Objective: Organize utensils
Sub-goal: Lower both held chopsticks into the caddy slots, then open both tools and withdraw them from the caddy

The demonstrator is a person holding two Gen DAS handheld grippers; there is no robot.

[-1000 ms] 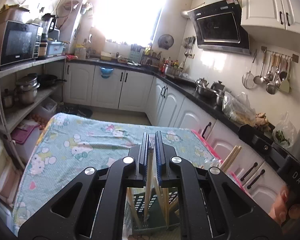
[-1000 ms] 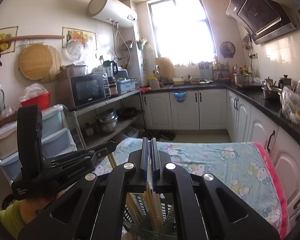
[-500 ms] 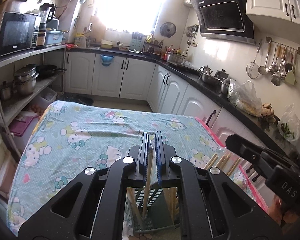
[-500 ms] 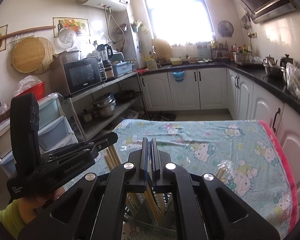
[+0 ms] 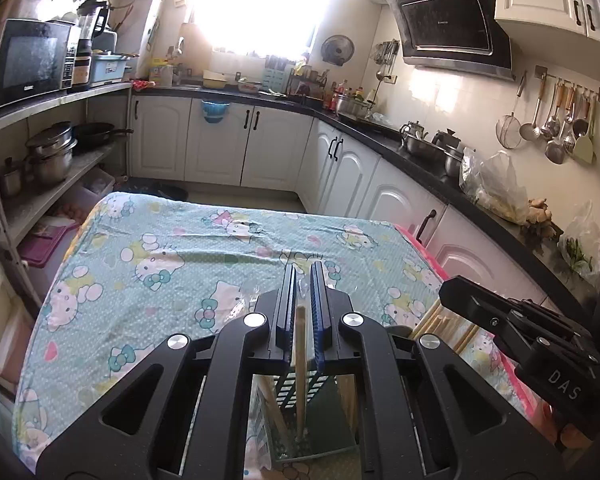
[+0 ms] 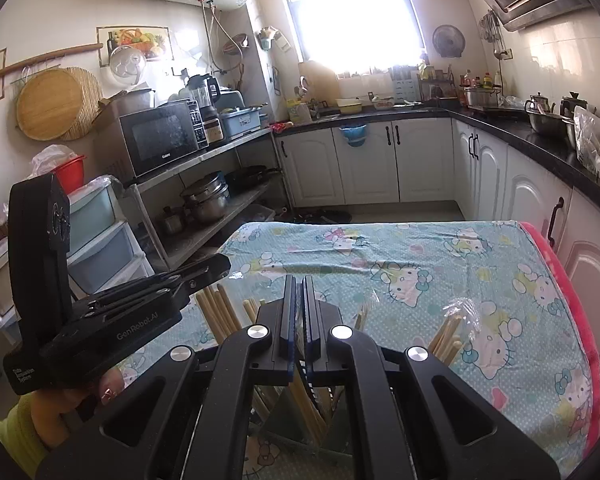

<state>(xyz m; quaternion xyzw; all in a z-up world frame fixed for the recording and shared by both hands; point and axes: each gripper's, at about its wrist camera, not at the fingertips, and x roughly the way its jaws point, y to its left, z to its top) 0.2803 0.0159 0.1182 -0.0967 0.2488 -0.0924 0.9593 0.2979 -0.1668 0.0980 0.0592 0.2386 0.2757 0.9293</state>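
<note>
Between the blue pads of the left gripper (image 5: pixel 302 312) stood one chopstick (image 5: pixel 300 360), pinched near its top, its long way pointing straight down into the green basket (image 5: pixel 312 436) right below. The right gripper (image 6: pixel 299 320) had its jaws almost together, and I could not tell if it really held any of the chopsticks under it, so the left one looked nearer to dropping its stick in, on the table with the cat cloth (image 5: pixel 180 256)

Sunlit window (image 5: pixel 260 0) above white cabinets (image 5: pixel 220 144), black countertop (image 5: pixel 420 152).
</note>
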